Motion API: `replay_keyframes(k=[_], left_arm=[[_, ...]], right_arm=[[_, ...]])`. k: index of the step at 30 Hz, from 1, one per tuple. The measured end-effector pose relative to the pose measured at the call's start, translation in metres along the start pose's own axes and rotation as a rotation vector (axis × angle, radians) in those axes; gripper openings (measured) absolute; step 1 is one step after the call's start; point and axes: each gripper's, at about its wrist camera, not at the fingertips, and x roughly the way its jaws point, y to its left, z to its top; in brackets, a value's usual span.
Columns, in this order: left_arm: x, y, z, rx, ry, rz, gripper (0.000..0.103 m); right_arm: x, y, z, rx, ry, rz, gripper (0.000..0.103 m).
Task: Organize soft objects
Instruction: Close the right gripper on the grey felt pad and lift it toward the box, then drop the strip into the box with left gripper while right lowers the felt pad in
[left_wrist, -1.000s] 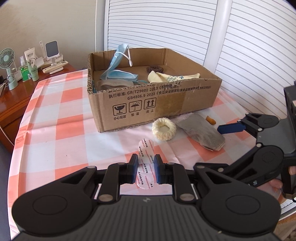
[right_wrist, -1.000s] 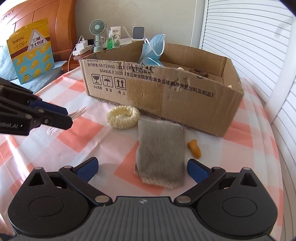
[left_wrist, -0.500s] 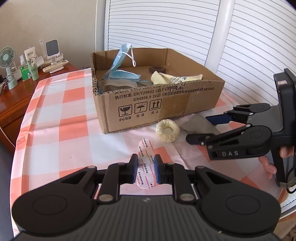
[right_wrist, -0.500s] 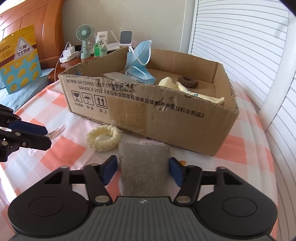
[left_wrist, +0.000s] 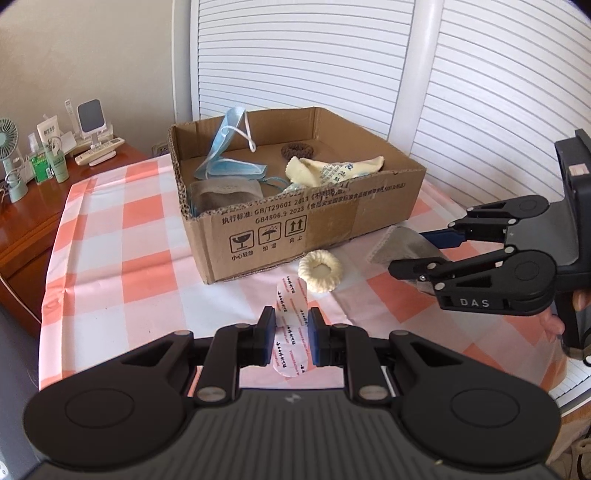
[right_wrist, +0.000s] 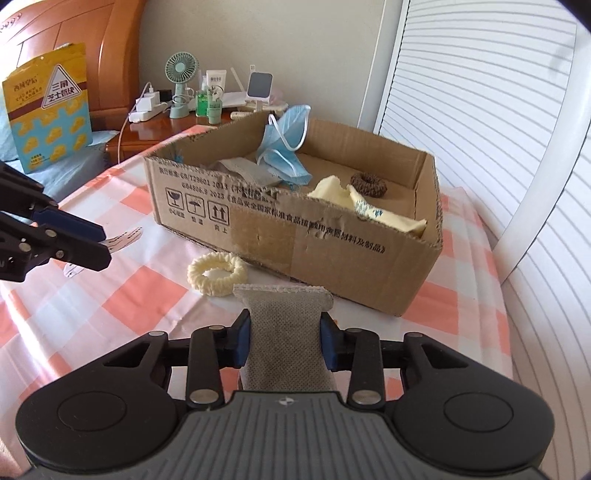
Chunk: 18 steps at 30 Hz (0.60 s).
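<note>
The right gripper (right_wrist: 284, 345) pinches a grey mesh pouch (right_wrist: 286, 332) between its blue pads, the pouch's top edge sticking up in front of the cardboard box (right_wrist: 295, 229). The left gripper (left_wrist: 291, 338) is pressed onto a clear printed packet (left_wrist: 291, 325), held above the checked tablecloth (left_wrist: 110, 251). A cream scrunchie (right_wrist: 216, 275) lies on the cloth just beside the box's front wall. Inside the box sit a blue face mask (right_wrist: 286, 147), a brown scrunchie (right_wrist: 368, 184) and a yellow cloth (right_wrist: 354, 203). Both items appear gripped and ready for transfer; the next move likely calls for carrying each over the front wall and releasing inside.
</note>
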Motion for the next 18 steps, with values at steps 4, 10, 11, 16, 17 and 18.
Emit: replay_keyframes(k=[4,10,11,16,17,18], left_arm=[[-0.009,-0.002,0.011,0.032,-0.009,-0.02,0.017],[-0.012,-0.005,0.046,0.082,-0.039,-0.053,0.017],[-0.01,-0.005,0.054,0.095,-0.047,-0.055,0.017],[0.009,-0.007,0.101,0.159,-0.102,-0.028,0.017],[0.017,-0.007,0.113,0.166,-0.106,-0.023,0.017],[0.025,-0.007,0.123,0.17,-0.108,-0.02,0.019]], right_arm=[[-0.019,-0.003,0.006,-0.012,-0.026,0.014,0.041],[-0.043,-0.01,0.022,-0.023,-0.076,0.017,0.041],[-0.045,-0.012,0.024,-0.026,-0.083,0.014,0.041],[-0.054,-0.018,0.038,-0.039,-0.117,-0.011,0.041],[-0.054,-0.019,0.039,-0.042,-0.12,-0.014,0.041],[-0.055,-0.02,0.041,-0.043,-0.123,-0.019,0.041]])
